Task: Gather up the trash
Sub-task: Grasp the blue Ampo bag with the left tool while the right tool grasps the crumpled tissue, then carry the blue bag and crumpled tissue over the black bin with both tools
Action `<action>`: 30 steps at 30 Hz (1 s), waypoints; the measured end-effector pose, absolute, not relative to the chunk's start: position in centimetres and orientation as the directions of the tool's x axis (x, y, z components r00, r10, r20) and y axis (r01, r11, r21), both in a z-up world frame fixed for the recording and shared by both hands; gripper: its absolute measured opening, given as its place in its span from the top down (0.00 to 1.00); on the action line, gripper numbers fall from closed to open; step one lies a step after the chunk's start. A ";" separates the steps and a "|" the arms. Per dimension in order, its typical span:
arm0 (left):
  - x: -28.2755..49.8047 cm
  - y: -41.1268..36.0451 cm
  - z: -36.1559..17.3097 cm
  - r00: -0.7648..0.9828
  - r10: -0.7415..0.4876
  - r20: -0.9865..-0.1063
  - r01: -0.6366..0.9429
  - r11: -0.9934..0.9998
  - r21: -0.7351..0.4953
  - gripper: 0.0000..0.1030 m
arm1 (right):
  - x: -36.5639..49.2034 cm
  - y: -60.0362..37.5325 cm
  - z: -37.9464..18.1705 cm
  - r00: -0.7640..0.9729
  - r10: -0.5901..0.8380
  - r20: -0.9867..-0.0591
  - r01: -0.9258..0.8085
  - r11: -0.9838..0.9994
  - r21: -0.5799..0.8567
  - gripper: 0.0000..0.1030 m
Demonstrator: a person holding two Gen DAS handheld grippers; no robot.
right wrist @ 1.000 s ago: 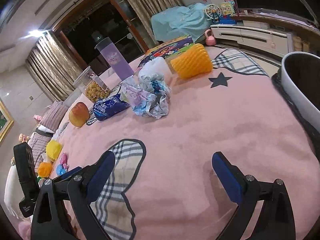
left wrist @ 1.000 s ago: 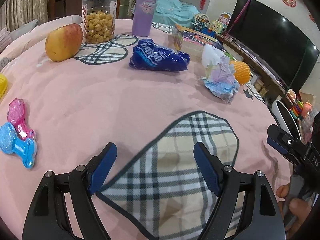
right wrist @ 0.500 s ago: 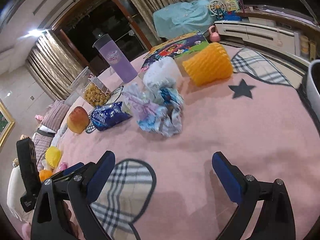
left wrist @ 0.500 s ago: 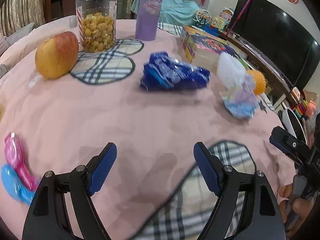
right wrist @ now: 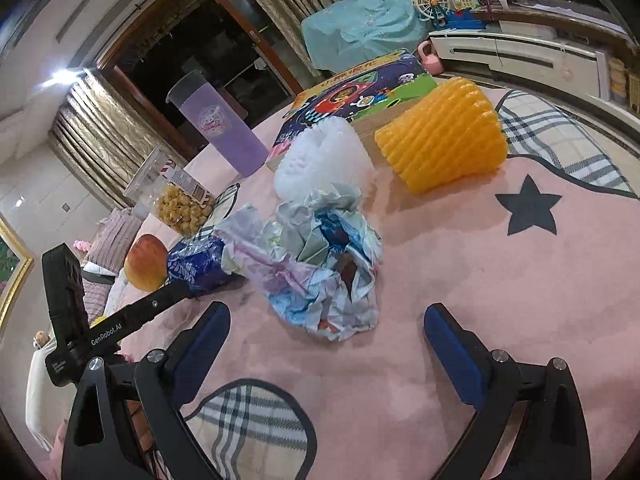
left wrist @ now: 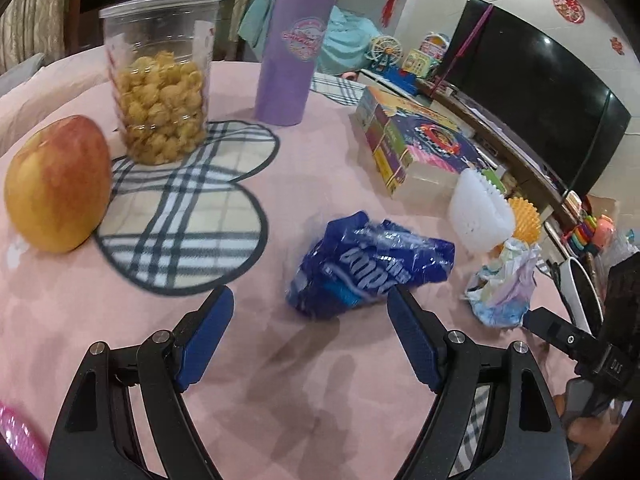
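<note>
Blue snack wrapper (left wrist: 370, 266): crinkled glossy foil, its long axis running from your left gripper (left wrist: 310, 316) toward the crumpled pastel wrapper (right wrist: 316, 264) beside it. Both your left and right gripper (right wrist: 326, 338) stand apart, empty, just short of the blue snack wrapper.

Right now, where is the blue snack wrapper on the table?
In the left wrist view the blue snack wrapper lies on the pink tablecloth, just ahead of the open left gripper, with the crumpled paper to its right.
</note>
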State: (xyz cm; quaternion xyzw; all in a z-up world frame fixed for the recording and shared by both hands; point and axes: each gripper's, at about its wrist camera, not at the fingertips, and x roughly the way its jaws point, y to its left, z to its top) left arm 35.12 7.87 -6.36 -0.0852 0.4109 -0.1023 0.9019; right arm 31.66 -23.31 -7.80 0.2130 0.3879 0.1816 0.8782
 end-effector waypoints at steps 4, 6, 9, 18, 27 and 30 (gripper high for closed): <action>35.3 7.0 -6.5 0.649 -0.246 -0.720 0.137 0.969 -0.207 0.27 | 32.1 -24.0 -8.0 0.637 0.499 -0.587 -0.139 0.824 0.550 0.05; 35.4 6.7 -6.3 0.645 -0.278 -0.712 0.171 0.961 -0.219 0.56 | 32.2 -24.2 -7.9 0.648 0.492 -0.581 -0.134 0.825 0.548 0.07; 35.1 5.7 -6.5 0.631 -0.283 -0.722 0.207 0.959 -0.195 0.75 | 32.2 -23.9 -8.1 0.636 0.490 -0.597 -0.142 0.834 0.533 0.36; 30.4 3.1 -6.3 0.638 -0.260 -0.724 0.226 0.963 -0.147 0.83 | 29.3 -23.9 -7.2 0.635 0.507 -0.583 -0.194 0.835 0.515 0.84; 24.5 1.9 -5.9 0.633 -0.317 -0.706 0.178 0.947 -0.267 0.83 | 23.9 -26.1 -6.2 0.676 0.468 -0.569 -0.196 0.859 0.473 0.84; 23.4 0.3 -5.7 0.617 -0.332 -0.713 0.194 0.943 -0.271 0.83 | 22.1 -27.4 -6.2 0.695 0.446 -0.564 -0.178 0.866 0.467 0.84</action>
